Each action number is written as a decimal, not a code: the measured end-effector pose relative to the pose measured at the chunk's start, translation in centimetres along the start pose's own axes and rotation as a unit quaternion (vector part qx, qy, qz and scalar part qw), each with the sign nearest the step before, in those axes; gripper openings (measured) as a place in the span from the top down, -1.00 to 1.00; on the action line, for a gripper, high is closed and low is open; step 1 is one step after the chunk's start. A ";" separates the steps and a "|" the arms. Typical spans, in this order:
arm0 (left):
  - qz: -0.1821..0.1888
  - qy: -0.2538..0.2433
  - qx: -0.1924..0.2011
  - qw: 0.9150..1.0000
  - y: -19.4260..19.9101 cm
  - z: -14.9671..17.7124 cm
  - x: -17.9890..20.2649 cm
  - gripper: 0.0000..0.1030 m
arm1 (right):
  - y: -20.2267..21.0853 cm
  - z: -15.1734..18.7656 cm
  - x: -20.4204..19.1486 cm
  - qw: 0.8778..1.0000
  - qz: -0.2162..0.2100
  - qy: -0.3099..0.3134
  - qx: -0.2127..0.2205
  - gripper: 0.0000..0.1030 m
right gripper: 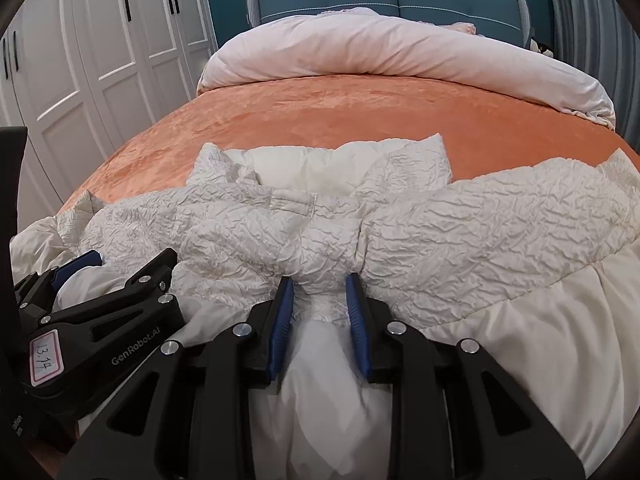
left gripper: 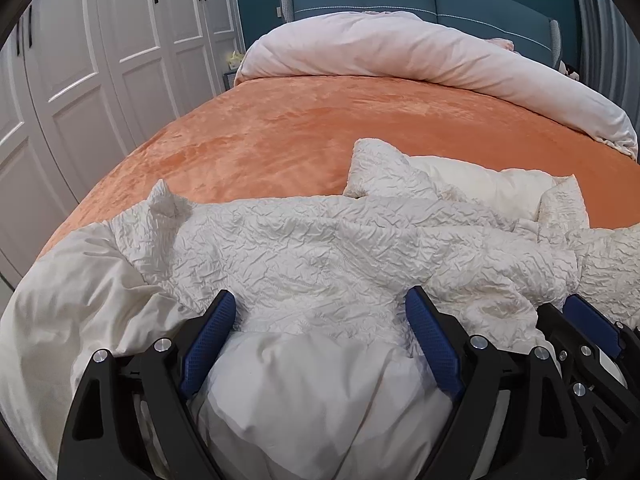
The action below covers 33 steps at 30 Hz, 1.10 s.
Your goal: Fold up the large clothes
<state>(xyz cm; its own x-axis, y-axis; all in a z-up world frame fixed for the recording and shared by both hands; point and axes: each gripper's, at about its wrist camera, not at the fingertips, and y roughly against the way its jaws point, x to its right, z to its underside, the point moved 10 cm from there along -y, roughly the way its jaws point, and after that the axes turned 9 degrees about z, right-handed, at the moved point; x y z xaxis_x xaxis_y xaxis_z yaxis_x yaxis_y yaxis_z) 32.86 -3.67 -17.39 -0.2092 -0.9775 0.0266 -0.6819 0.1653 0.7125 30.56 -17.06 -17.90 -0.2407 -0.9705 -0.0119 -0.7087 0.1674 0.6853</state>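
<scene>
Left wrist view: left gripper (left gripper: pixel 318 300) is sitting low at the near edge of the bed (left gripper: pixel 280 132), jaws spread wide with a mound of the cream puffer jacket (left gripper: pixel 320 248) bulging between them. Pads are not pressing on it, so nothing is held. The jacket is lying crumpled across the orange bedspread, its crinkled shell facing up and the smooth lining spilling over the near edge. A rolled pinkish duvet (left gripper: pixel 400 48) is lying at the headboard end, well apart. The right gripper (left gripper: pixel 588 320) is showing at the right edge, just beside.

Right wrist view: right gripper (right gripper: pixel 319 284) is pinching a bunched ridge of the crinkled fabric between narrow jaws, pads touching cloth on both sides, so it is gripping the jacket at the near hem. The left gripper (right gripper: pixel 120 264) is lying to its left, over the lining. White wardrobe doors (right gripper: pixel 100 40) are standing off to the left.

Step, as judged: securing the near hem before a fold; only one side is gripped yet. The next move is calling for the left jaws closing on the fabric between them, then both hands lifting together and carrying the hem away toward the collar end, keeping the edge level.
</scene>
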 end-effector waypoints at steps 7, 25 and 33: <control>-0.009 -0.004 0.002 1.000 -0.2 0.2 0.2 -0.65 | -0.2 0.1 -0.1 1.000 0.008 0.003 0.007 0.49; 0.010 0.154 -0.011 0.988 13.6 2.5 -16.3 -0.68 | 5.9 -3.5 -2.1 0.998 -0.049 -0.020 -0.043 0.43; 0.087 0.334 -0.076 0.936 13.1 12.6 -22.2 -0.68 | 1.7 0.0 -4.4 0.997 -0.022 -0.002 -0.076 0.45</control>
<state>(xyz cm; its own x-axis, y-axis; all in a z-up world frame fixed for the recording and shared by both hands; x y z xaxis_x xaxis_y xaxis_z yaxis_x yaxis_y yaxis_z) 19.72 21.82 -17.50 0.2119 -0.8099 0.5469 -0.5606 0.3577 0.7469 30.39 -12.53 -16.73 -0.2155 -0.9754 -0.0472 -0.6103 0.0968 0.7862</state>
